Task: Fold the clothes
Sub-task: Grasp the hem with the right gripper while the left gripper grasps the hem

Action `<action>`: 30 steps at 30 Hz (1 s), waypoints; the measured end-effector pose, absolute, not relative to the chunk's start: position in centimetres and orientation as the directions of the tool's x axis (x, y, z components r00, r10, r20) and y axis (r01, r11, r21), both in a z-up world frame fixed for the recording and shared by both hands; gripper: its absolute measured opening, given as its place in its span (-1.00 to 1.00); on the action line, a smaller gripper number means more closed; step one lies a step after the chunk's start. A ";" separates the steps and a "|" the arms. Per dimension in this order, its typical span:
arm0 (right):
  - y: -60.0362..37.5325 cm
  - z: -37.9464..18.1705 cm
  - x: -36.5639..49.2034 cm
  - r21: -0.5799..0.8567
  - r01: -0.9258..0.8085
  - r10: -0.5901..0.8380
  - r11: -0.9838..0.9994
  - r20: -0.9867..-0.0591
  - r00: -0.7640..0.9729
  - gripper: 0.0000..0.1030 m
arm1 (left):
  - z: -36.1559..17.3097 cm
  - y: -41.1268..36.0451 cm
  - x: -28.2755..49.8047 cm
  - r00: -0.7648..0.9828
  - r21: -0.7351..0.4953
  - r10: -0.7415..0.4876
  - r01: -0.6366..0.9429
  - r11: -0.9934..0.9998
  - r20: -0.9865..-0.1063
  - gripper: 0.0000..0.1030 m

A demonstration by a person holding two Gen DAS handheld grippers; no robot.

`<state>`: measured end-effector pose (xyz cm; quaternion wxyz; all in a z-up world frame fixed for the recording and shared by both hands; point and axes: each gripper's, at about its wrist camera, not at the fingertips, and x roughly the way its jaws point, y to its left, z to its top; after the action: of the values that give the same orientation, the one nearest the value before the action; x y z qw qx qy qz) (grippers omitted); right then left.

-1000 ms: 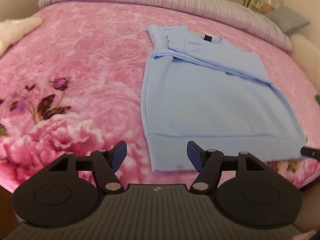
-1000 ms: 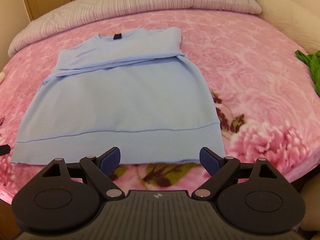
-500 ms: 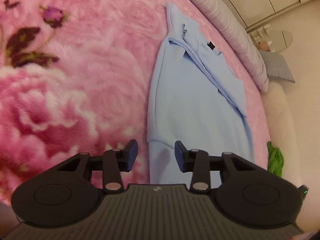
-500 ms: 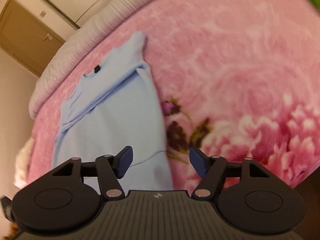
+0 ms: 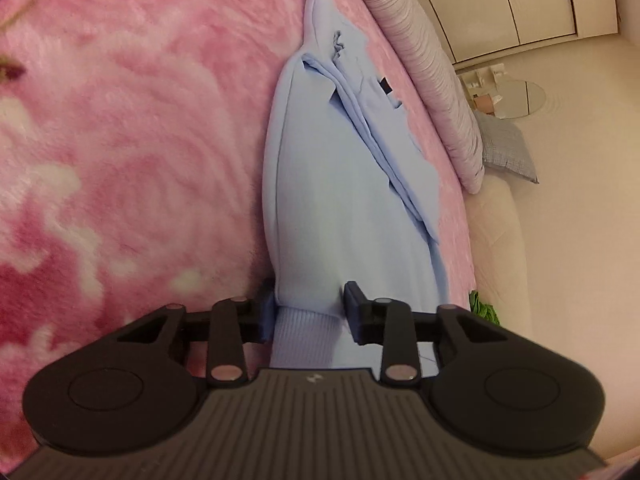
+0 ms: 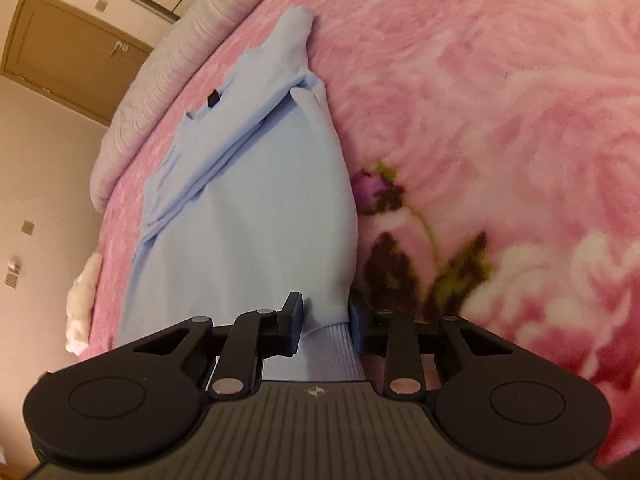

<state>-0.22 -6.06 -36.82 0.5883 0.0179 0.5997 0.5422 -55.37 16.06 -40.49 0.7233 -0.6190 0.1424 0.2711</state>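
Across the middle of both wrist views lies a light blue sweater (image 5: 340,200) on a pink floral blanket (image 5: 120,140), its sleeves folded across the chest and a small dark neck label (image 5: 386,86) showing near the far end. At the lower centre of the left view, the left gripper (image 5: 310,312) has its blue-padded fingers (image 5: 354,304) closed in on the sweater's ribbed hem (image 5: 304,336), the fabric bunched between them. At the lower centre of the right view, the right gripper (image 6: 326,316) is likewise clamped on the hem's other corner (image 6: 328,344), with the knit pinched tight between the pads.

No container appears in either view (the sweater simply rests on the bed). A grey striped cover (image 5: 424,64) runs along the far edge of the blanket. Part of the hem is hidden behind each gripper body, so how far the fabric reaches into the jaws cannot be told. A green scrap (image 5: 484,308) at the right edge of the left view is mostly cut off and cannot be identified. A pale, fluffy cloth (image 6: 82,304) at the left edge of the right view is too blurred to name. A brown door (image 6: 68,52) sits in the upper left of the right view.
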 end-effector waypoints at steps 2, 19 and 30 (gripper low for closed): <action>-6.6 -37.1 -0.1 0.684 -0.593 0.668 0.425 -0.679 -0.305 -0.69 | -40.9 16.1 -55.5 0.821 -0.829 0.214 -0.555 0.075 -0.530 -0.61; -8.0 -37.7 -0.2 0.740 -0.478 0.722 0.474 -0.637 -0.271 -0.50 | -42.7 17.8 -57.0 0.940 -0.976 0.271 -0.218 0.007 -0.208 -0.34; -7.7 -37.9 0.0 0.758 -0.491 0.731 0.429 -0.611 -0.303 -0.47 | -42.9 20.2 -55.1 0.940 -0.944 0.183 -0.310 0.113 -0.287 -0.43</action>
<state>0.02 -7.73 -37.94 0.5821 0.0980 0.6131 0.5251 -55.12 20.22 -42.88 0.7442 -0.6452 0.0493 0.1658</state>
